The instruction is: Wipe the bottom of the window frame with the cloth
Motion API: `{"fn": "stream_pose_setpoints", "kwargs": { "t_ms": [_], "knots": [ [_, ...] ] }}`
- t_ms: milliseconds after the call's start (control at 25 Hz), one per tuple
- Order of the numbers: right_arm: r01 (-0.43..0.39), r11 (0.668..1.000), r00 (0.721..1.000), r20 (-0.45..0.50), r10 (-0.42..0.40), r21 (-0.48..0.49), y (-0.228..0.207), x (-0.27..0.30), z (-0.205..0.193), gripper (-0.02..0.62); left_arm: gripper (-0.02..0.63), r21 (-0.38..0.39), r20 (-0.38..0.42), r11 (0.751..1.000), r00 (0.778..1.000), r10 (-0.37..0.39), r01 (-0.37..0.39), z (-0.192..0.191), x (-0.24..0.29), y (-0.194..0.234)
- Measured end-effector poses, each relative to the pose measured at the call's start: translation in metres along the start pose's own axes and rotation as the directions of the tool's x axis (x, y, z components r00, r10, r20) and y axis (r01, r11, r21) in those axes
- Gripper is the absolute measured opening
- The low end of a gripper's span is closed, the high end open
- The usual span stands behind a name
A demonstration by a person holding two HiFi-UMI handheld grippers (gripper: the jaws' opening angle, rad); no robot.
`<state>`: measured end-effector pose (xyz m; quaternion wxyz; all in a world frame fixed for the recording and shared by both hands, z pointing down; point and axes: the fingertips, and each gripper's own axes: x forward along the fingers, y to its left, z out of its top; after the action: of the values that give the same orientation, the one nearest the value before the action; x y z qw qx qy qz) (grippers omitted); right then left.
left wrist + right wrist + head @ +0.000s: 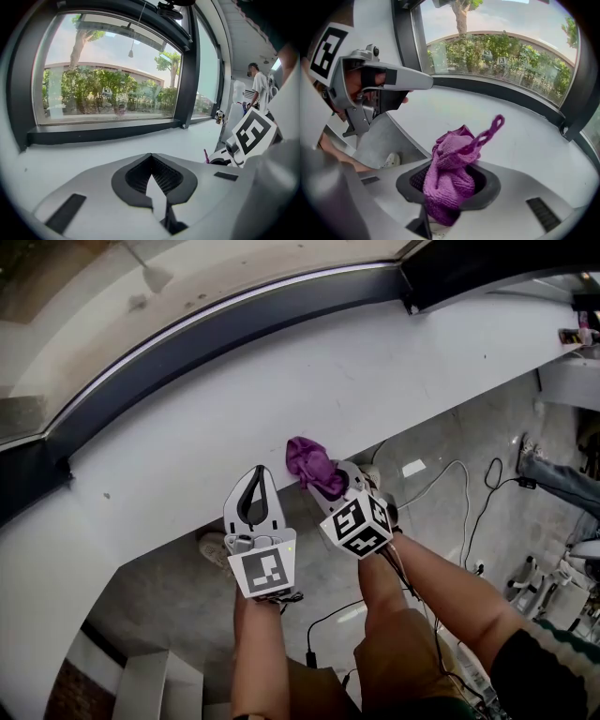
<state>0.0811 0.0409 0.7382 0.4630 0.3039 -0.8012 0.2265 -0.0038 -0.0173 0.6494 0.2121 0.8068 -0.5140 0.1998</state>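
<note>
Right tool (330,491) pinches the purple cloth (309,463) above the white sill (281,390) — left tool (259,486), at its 9 o'clock, pressed together.

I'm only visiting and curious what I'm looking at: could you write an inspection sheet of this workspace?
Surface: white sill under a dark window frame.
Job's things: purple cloth, bunched, held over the sill's near edge.
Clutter: small items far right, too small to identify.
Grippers: left claw shut, empty; right claw shut on the cloth.
Cables: white and black cables on the floor below.
Surroundings: trees outside; a person standing farther along.
</note>
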Motion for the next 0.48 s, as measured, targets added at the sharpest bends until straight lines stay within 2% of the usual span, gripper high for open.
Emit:
{"fn": "stream_pose_setpoints", "kwargs": {
  "t_ms": [280,480],
  "knots": [
    [-0.009,1.0,1.0,-0.016,0.008,-0.025,0.025,0.011,0.016,0.144,0.003,-0.057,-0.003,0.997,0.999,0.045,-0.045,-0.014,-0.028,0.031],
    [-0.052,0.996,0.998,-0.023,0.051,-0.067,0.048,0.02,0.03,0.144,0.003,-0.08,-0.009,0.993,0.996,0.083,-0.084,-0.022,-0.045,0.054]
  ]
}}
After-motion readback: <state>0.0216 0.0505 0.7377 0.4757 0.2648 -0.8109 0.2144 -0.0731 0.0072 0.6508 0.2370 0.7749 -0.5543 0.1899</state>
